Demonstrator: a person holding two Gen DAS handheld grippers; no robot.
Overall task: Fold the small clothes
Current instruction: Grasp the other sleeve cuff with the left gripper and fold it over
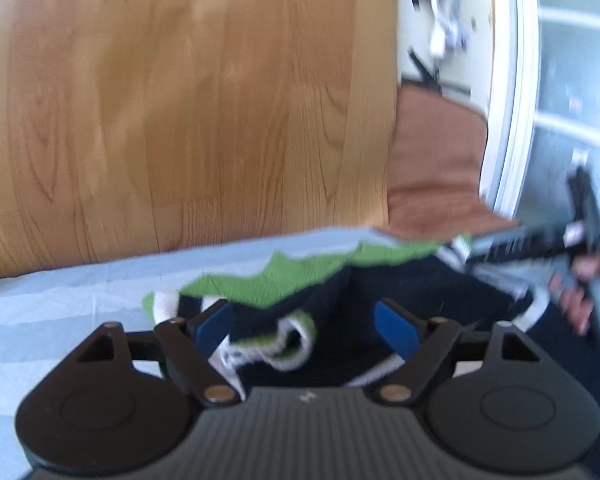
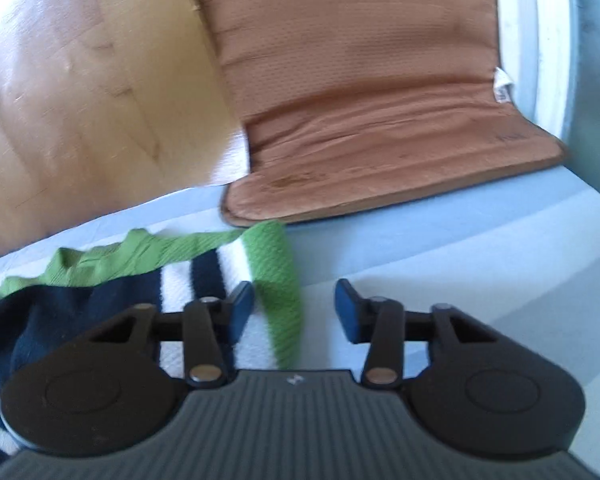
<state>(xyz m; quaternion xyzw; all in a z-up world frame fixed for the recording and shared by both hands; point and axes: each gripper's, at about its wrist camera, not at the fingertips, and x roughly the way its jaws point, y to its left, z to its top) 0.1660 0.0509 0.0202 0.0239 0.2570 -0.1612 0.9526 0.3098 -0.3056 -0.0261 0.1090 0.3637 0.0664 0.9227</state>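
Note:
A small knitted garment [image 1: 292,280] in navy, white stripes and green trim lies crumpled on a pale blue striped sheet [image 1: 60,300]. My left gripper [image 1: 304,320] is open, its blue pads [image 1: 396,330] standing on either side of a bunched cuff of the garment. In the right wrist view the same garment [image 2: 180,276] lies at the lower left. My right gripper [image 2: 296,304] is open, with a green strip of the garment between its pads [image 2: 348,308]. The right gripper also shows at the far right of the left wrist view [image 1: 540,240], blurred.
A brown padded mat [image 2: 360,80] lies on the sheet beyond the garment. A wooden floor [image 1: 180,100] lies past the sheet's edge. A white frame [image 1: 508,100] and shelves stand at the right.

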